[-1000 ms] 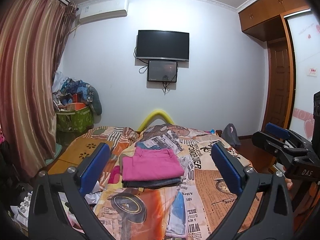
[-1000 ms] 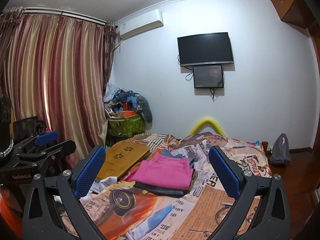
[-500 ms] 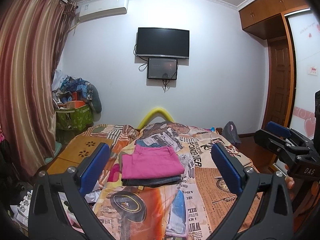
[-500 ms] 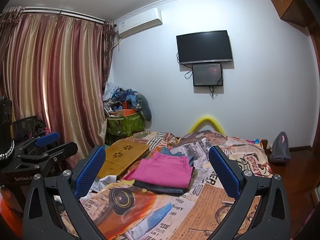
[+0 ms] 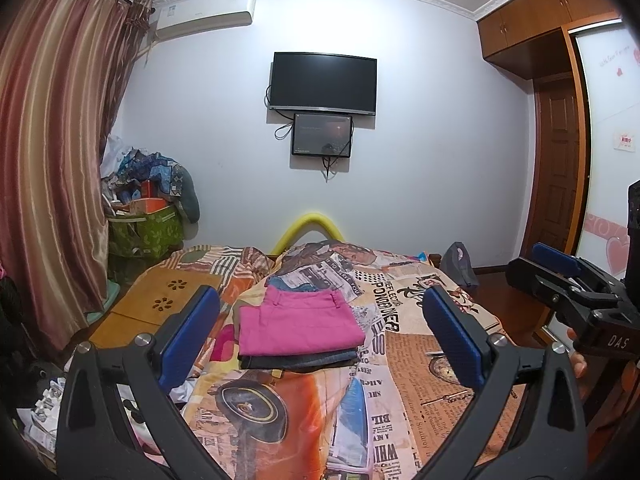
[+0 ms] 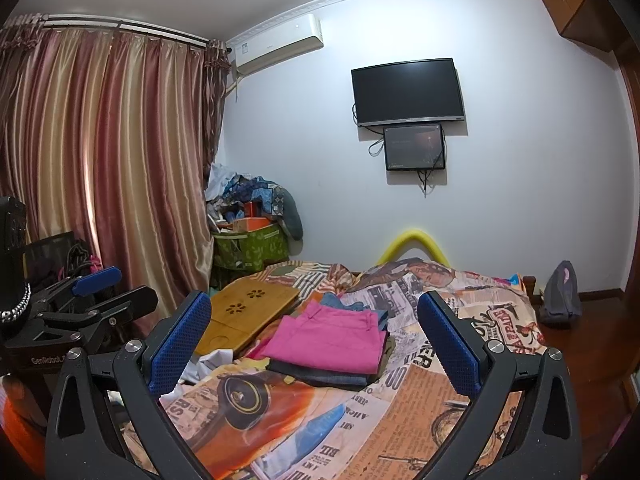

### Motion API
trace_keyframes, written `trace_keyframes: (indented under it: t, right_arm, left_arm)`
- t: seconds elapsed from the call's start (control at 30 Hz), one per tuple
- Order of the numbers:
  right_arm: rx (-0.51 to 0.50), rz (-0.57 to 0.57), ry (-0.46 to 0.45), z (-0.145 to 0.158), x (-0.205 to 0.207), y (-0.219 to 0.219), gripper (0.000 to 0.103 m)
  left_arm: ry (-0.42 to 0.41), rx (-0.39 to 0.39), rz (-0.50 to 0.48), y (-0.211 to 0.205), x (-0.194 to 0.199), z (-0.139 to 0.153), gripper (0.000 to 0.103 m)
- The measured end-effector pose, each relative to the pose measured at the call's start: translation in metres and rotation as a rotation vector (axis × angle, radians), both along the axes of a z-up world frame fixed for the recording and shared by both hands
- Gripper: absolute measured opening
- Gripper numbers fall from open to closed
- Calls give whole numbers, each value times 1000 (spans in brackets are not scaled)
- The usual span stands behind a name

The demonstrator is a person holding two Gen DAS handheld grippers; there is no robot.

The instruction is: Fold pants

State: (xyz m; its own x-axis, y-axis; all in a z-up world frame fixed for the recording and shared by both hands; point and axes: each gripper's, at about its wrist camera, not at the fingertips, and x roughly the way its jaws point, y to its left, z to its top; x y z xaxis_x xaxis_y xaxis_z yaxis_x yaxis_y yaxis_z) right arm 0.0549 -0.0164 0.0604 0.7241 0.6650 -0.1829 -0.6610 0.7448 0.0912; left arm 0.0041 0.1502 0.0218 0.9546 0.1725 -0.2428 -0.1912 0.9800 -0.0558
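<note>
The folded pink pants (image 5: 298, 322) top a dark folded stack mid-bed, toward the left edge of the bedspread (image 5: 404, 364) printed "PONGAGNER". Left gripper (image 5: 320, 336) and right gripper (image 6: 314, 340) gape wide, empty. The left view reads "DAS" on the right gripper; the right view reads "GenRobot" on the left one.

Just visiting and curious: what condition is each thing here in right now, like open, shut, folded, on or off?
left gripper: open, holding nothing.
right gripper: open, holding nothing.
pink pants: folded, atop a stack.
dark pants: folded, beneath the pink.
TV: screen dark.
curtain: drawn shut.
green bin: overfilled.
</note>
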Motion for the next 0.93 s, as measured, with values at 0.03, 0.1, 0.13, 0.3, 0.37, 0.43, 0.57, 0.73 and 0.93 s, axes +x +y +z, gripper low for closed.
trace_keyframes:
  t: [0.03,0.1,0.13,0.3,0.37,0.43,0.57,0.73,0.93]
  right_arm:
    - [1,1,1,0,0,0,103]
    - [1,0,2,0,0,0,103]
    - [0,1,2,0,0,0,103]
    - [0,-2,5,0,0,-1,103]
    - [1,0,8,-1,1,-1,103]
    - [2,0,6,0,1,-2,103]
    - [3,1,7,-1,1,-2,103]
    - [3,1,10,-1,2,-3,103]
    - [4,3,14,-2,2,-2,103]
  left_arm:
    - [1,-1,-1,0,0,0,102]
    - [1,-1,-1,0,1,0,103]
    - [2,-1,-2,0,1,0,103]
    - [5,-12,-15,0,2,-2,103]
    - [5,-21,-18,1,3,-3,103]
    - [5,-29,-18,2,3,-3,103]
    - [7,-35,-17,4,4,-3,103]
    - [9,-27,-23,4,5,-3,103]
    - [7,-22,-27,1,4,-3,103]
